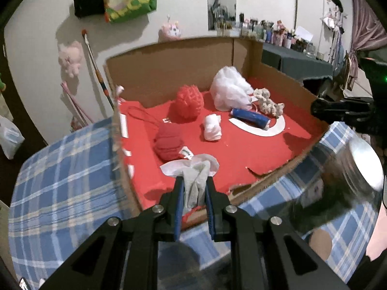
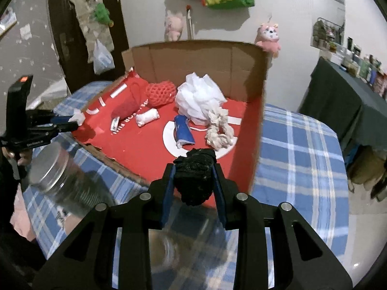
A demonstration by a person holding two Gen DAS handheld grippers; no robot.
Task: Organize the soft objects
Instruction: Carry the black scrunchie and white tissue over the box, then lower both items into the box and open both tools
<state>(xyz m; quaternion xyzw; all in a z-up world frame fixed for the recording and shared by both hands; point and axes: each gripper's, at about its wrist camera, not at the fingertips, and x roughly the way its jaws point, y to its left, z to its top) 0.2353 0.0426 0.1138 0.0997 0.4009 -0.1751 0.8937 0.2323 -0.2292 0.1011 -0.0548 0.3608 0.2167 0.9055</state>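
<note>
Crumpled grey-white cloth point(image 1: 196, 181), fuzzy black bundle point(image 2: 194, 178)

Box point(image 1: 169, 72): matt brown cardboard, red lining. Tablecloth point(image 1: 60, 181): woven checked cloth. Jar point(image 2: 63, 181): glossy, clear. Sponge point(image 2: 200, 96): white mesh.

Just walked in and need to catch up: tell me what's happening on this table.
A person is sorting soft things with two handheld grippers over a red-lined cardboard box. The left gripper is shut on a pale crumpled cloth. The right gripper is shut on a black fuzzy bundle. Already lying in the box: a white mesh pouf, a red mesh pouf and a blue roll.
</note>
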